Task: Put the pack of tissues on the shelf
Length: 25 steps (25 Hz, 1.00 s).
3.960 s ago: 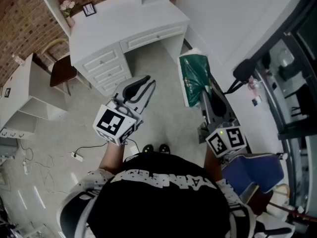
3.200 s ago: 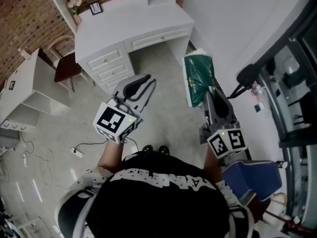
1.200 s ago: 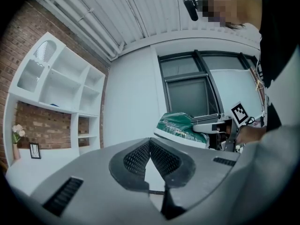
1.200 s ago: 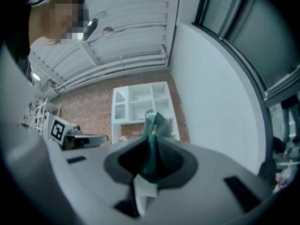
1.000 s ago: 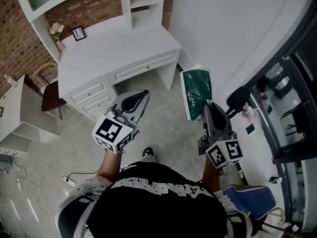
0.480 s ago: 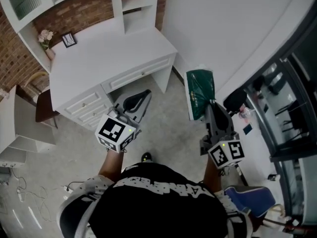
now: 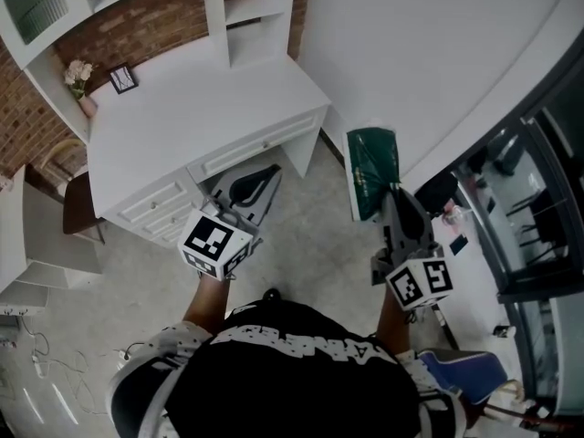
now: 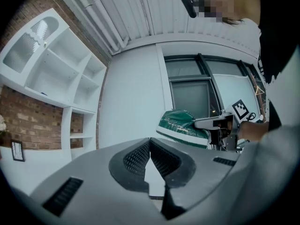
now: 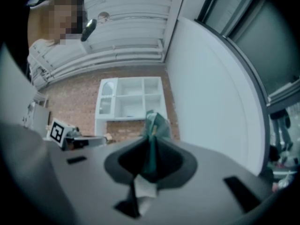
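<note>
A green pack of tissues (image 7: pixel 372 170) with a white edge sticks out ahead of my right gripper (image 7: pixel 394 199), whose jaws are shut on its near end. In the right gripper view the pack (image 9: pixel 153 130) stands on edge between the jaws. My left gripper (image 7: pixel 254 186) is shut and holds nothing; it hangs in front of the white desk (image 7: pixel 182 108). In the left gripper view the tissue pack (image 8: pixel 183 128) shows to the right. The white shelf unit (image 7: pixel 82 7) rises above the desk at the top left, and its open compartments (image 9: pixel 129 97) face the right gripper.
A small framed picture (image 7: pixel 122 79) and a flower vase (image 7: pixel 80 85) stand on the desk's far left. A brown chair (image 7: pixel 78 213) sits left of the desk drawers (image 7: pixel 164 208). A white wall (image 7: pixel 429 53) runs along the right, with dark equipment (image 7: pixel 511 199) beyond it.
The desk and shelf unit have come nearer and lower in the head view as both grippers travelled toward them. The green pack stays held in the right gripper throughout.
</note>
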Tool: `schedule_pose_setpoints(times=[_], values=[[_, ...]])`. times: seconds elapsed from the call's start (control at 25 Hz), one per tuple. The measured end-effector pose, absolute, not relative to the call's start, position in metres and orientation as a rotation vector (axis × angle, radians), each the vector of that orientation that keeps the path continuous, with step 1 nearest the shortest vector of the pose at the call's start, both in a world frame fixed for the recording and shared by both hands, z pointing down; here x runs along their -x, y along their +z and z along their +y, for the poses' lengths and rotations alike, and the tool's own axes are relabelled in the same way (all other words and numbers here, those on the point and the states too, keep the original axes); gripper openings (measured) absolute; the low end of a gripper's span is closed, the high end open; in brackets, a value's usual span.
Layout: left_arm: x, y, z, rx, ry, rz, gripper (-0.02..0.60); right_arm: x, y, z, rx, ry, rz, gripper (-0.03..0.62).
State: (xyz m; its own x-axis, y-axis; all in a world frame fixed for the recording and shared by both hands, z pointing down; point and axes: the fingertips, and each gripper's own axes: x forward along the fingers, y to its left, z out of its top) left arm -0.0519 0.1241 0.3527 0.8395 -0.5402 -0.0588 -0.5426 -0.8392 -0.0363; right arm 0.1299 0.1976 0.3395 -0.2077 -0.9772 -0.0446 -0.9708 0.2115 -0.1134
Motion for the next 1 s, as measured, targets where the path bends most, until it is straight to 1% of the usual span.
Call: schedule_pose_setpoints(times=[0.6,1.0], values=[[0.081,0.368,0.095,2.990,0.063,0.933,0.035,-0.107,0.349,0.166,1.904,-0.112,2.403,0.080],[0.094,0.375,0.082,2.939,0.034,1.072,0.035,-0.119,0.352,0.135,1.850,-0.112,2.442,0.078]])
